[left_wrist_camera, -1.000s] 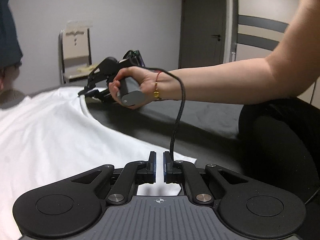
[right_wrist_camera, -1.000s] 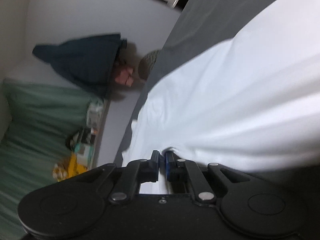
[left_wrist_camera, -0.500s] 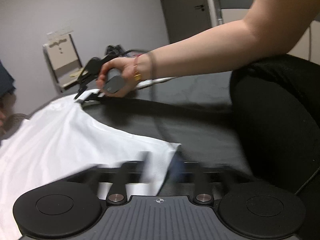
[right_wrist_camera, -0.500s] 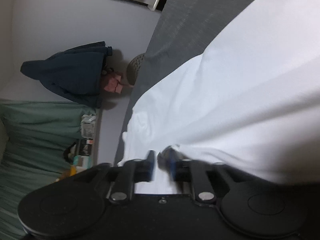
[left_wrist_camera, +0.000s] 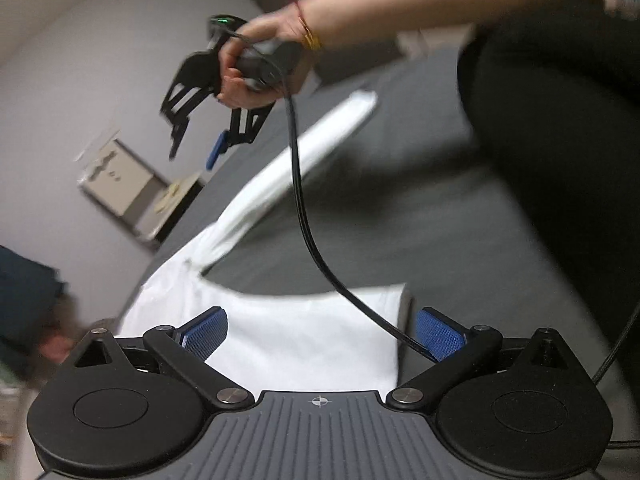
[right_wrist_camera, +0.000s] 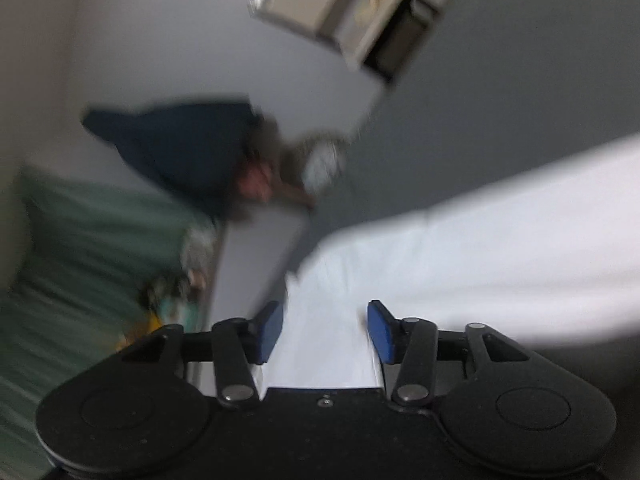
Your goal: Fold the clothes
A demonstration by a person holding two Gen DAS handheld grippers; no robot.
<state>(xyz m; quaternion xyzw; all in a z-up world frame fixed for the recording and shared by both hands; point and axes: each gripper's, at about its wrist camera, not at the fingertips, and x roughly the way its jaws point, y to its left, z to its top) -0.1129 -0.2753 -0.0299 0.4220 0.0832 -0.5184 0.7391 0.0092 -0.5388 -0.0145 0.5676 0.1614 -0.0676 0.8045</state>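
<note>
- Two grippers show wide-spread fingers and neither holds cloth: the left gripper (left_wrist_camera: 320, 330) hangs with its blue pads apart just above a squared corner of the white garment (left_wrist_camera: 304, 344), and the right gripper's (right_wrist_camera: 325, 330) pads stand apart over another white stretch of it.
- Between the left gripper's fingers runs a black cable (left_wrist_camera: 316, 256), crossing over the garment's near corner and rising toward the person's right hand (left_wrist_camera: 256, 68).
- Spread over the dark grey bed surface (left_wrist_camera: 440, 240), the garment lies mostly flat, with one long narrow part, probably a sleeve, reaching away toward the far edge.
- Judged by its drape and soft creases, the fabric is thin, light and limp; it will sag from any single pinch and slide easily over the sheet.
- Hemmed corners and the sleeve end look like the surest places to pinch, since doubled cloth gives the pads more to bite on; two corners taken together should keep an edge straight.
- Whether a fold has been laid is not settled, as both views are blurred.
- Farther off, the right gripper hangs in the air under the person's hand, clear of the bed.
- Beyond stand a pale bedside cabinet (right_wrist_camera: 344, 16), a dark blue bundle (right_wrist_camera: 176, 140) and a green curtain (right_wrist_camera: 80, 248).
</note>
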